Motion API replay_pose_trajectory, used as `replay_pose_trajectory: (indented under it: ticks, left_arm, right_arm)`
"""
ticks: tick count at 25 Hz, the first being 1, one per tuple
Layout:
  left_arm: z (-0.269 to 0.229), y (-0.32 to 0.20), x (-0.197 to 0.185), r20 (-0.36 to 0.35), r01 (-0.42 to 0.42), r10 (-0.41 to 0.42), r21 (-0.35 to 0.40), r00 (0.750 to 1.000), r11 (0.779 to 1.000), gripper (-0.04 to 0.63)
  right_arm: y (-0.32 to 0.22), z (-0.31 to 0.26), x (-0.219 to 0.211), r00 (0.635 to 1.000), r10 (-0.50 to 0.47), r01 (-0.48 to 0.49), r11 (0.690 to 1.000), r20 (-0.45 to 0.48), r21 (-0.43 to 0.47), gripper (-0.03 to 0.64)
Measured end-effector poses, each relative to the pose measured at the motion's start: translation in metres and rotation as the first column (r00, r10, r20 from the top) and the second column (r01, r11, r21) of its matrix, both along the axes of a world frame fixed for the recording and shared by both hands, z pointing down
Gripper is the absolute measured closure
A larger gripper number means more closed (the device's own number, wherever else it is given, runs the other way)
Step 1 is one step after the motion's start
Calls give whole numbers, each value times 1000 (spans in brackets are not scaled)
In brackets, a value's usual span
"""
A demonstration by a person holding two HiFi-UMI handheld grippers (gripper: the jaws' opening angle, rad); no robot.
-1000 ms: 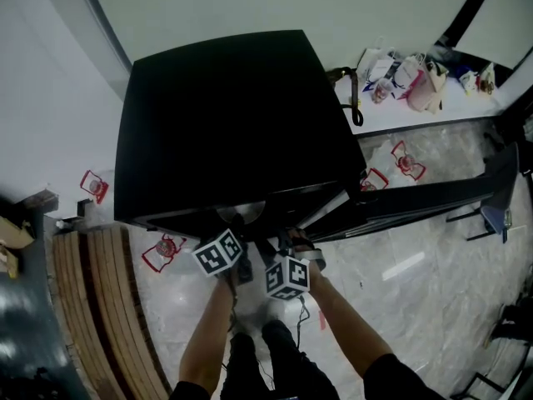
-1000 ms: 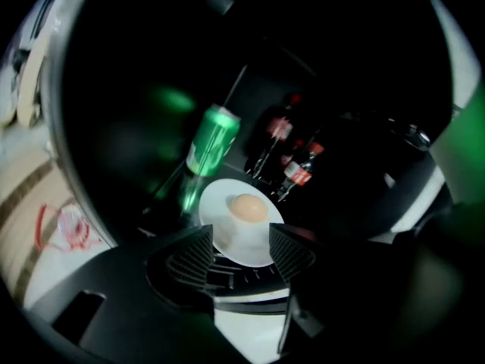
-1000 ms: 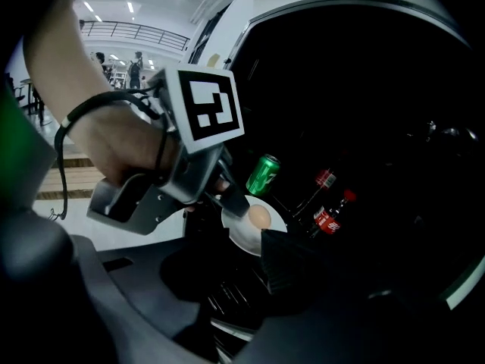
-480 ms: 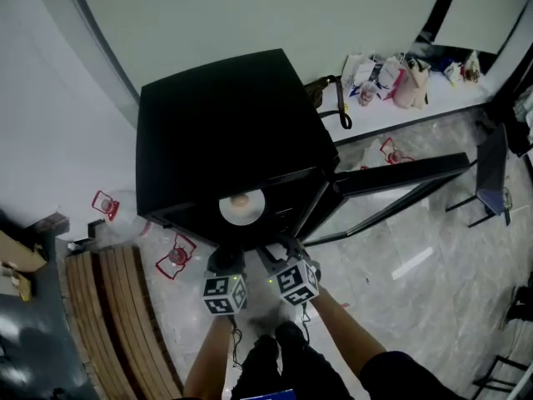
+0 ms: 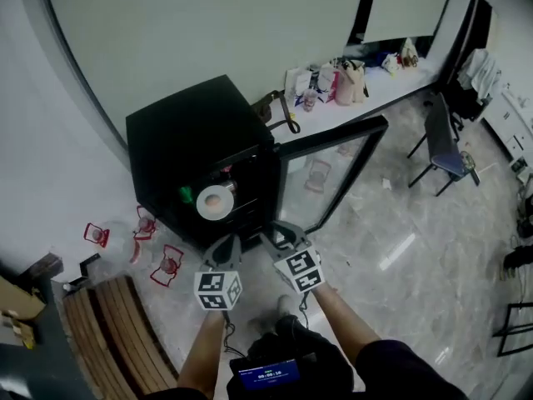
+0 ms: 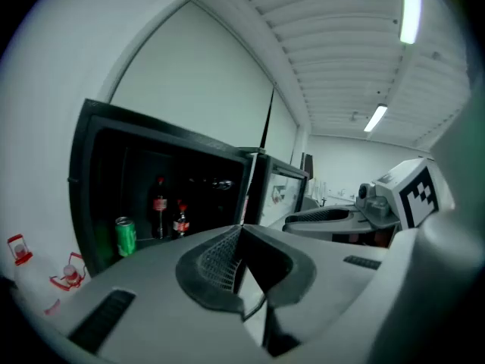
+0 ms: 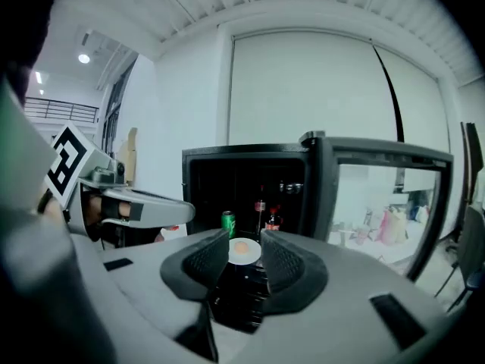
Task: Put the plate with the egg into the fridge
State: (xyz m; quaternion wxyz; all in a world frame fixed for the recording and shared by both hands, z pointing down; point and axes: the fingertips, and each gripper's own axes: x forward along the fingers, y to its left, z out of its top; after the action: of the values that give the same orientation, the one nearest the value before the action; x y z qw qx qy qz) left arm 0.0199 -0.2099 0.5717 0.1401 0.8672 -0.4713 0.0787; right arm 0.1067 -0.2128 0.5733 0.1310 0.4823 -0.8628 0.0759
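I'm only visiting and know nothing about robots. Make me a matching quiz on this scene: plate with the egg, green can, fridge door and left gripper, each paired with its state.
1. plate with the egg
2. green can
3. fridge door
4. left gripper

A. swung open
B. jaws shut, nothing held
C. lying flat
D. standing upright

Pairs: 1-C, 2-D, 3-A, 4-B

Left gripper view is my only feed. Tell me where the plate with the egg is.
Observer: The plate with the egg sits inside the fridge.
Operator: Place it against the green can I see.
Observer: It sits beside the green can, on the door side.
Operator: Report the right gripper.
Observer: The right gripper is open, empty, and outside the fridge.
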Motion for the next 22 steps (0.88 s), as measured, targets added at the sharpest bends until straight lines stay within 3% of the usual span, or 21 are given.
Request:
replay_pose_trajectory:
  ticks: [4, 10, 15, 17, 22]
  left_arm:
    - [-24, 9, 57, -10, -100, 100, 42, 995, 994, 584]
    - [-49, 4, 173, 7, -241, 241, 90, 970, 966, 586]
    - [-52, -17, 272, 7, -287, 287, 97, 958, 953, 586]
    - [-51, -29, 307, 12, -292, 292, 96, 956, 952, 584]
    - [-52, -63, 380, 26, -280, 279, 94, 960, 955, 585]
  right_arm:
    - [20, -14, 60, 996, 78, -77, 997, -35, 26, 479]
    - [22, -32, 180, 978, 195, -187, 977, -79, 99, 479]
    - [-5, -38, 270, 986, 162, -160, 985, -26, 62, 473]
    - [-23, -34, 308, 988, 150, -150, 988, -20, 32, 440]
    - [-73, -25, 385, 993, 88, -89, 996, -83, -13, 408]
